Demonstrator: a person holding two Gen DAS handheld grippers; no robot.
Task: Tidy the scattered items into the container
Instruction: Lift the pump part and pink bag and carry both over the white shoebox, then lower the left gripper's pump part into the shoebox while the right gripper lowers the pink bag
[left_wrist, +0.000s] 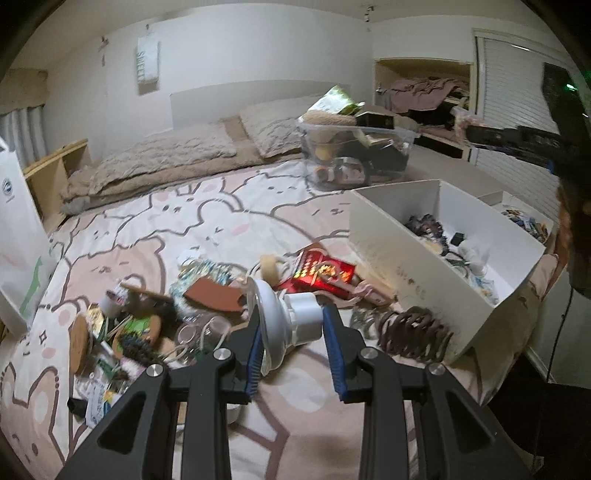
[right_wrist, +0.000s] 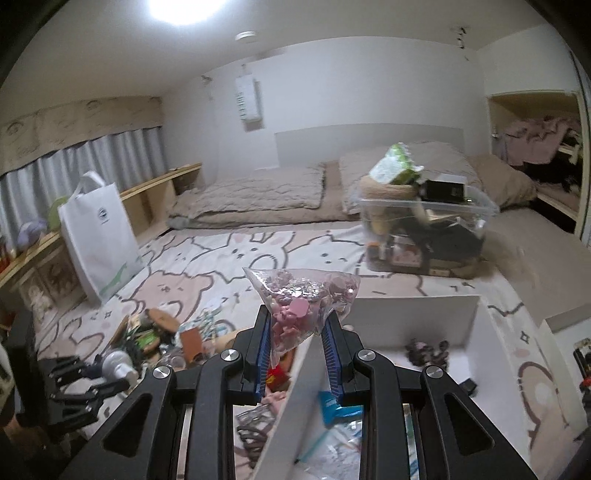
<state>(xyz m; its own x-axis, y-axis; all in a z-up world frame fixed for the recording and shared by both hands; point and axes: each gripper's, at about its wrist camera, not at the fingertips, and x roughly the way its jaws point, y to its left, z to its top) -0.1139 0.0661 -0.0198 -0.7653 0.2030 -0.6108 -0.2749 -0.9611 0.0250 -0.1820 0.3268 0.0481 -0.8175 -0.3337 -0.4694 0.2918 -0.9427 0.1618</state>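
Two loads are in hand, so each should clear the wall before letting go. Left tongs (left_wrist: 291, 325), clamped on a white round-capped bottle (left_wrist: 291, 314) above the bed (left_wrist: 221, 221), should rise over the white container (left_wrist: 406, 258). Right tongs (right_wrist: 295, 332) pinch a clear bag of pink bits (right_wrist: 299, 299) over that container's wall; lower it inside.
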